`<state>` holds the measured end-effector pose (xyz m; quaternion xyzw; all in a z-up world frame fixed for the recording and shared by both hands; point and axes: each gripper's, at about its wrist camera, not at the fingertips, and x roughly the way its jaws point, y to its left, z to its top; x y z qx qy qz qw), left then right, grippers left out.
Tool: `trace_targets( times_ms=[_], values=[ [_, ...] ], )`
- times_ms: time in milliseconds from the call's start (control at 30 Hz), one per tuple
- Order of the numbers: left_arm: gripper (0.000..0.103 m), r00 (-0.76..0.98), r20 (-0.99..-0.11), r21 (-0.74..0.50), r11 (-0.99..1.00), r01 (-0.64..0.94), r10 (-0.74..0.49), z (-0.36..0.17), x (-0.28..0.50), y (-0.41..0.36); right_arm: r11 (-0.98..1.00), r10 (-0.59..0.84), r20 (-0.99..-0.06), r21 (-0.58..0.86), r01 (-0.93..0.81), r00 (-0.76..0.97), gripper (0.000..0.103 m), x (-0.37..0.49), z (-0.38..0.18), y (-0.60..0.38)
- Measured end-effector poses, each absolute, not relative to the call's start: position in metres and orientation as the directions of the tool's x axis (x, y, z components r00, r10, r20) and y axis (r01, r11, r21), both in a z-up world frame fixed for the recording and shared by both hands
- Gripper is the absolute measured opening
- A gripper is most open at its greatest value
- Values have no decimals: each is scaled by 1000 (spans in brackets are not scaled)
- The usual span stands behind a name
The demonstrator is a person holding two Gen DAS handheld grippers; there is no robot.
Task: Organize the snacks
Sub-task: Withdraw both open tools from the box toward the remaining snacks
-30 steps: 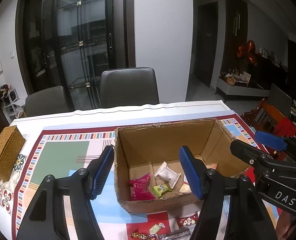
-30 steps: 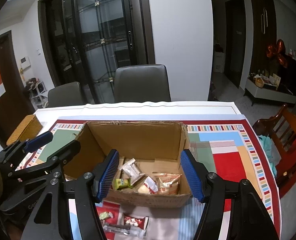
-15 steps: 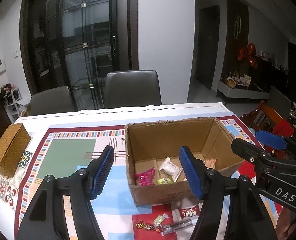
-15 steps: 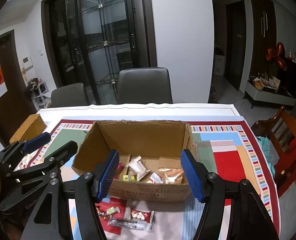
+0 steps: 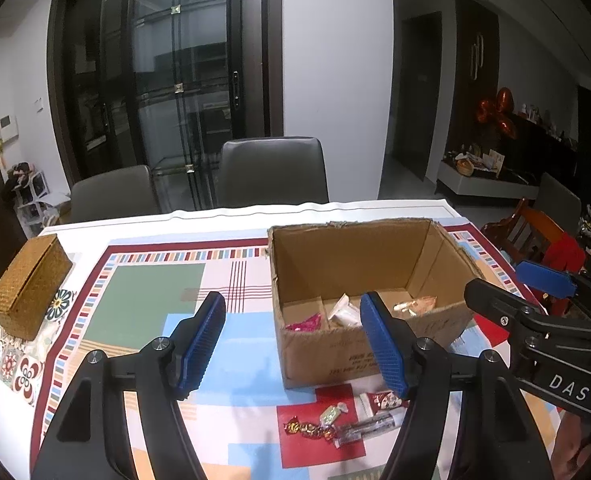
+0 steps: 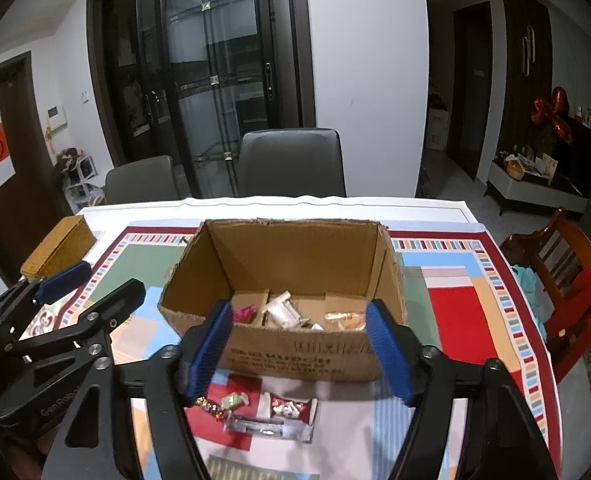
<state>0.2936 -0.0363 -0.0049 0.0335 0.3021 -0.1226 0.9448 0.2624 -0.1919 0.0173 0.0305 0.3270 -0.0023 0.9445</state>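
Note:
An open cardboard box stands on the patterned tablecloth and holds several snack packets, among them a pink one and a white one. Loose snacks lie on the cloth in front of the box: gold-wrapped candies, a green-wrapped candy, a red-and-white packet and a clear wrapped bar. My left gripper is open and empty, above the cloth left of the box front. My right gripper is open and empty, above the box's near wall.
A woven wicker box sits at the table's left edge. Two grey chairs stand behind the table. A wooden chair with red cloth is at the right. The table's near edge is close below the loose snacks.
Both grippers have pulled back and up from the box, so its front wall and the loose snacks in front of it show more fully. Both stay open and empty.

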Motion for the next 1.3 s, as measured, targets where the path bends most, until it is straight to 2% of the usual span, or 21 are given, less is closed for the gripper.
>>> trace_targets(
  times_ms=[433,833,1300],
  values=[
    [71,763,-612,-18,968,250,-208,-32,280,-29,998,5,-663,52,40,749,73,250,-11,-186],
    [76,737,-647,-24,971,239,-198,-62,275,-25,998,1,-708,46,45,706,73,249,-43,-182],
    [76,676,-707,-24,962,271,-208,-105,273,-32,997,9,-767,54,51,641,73,249,-85,-184]
  ],
)
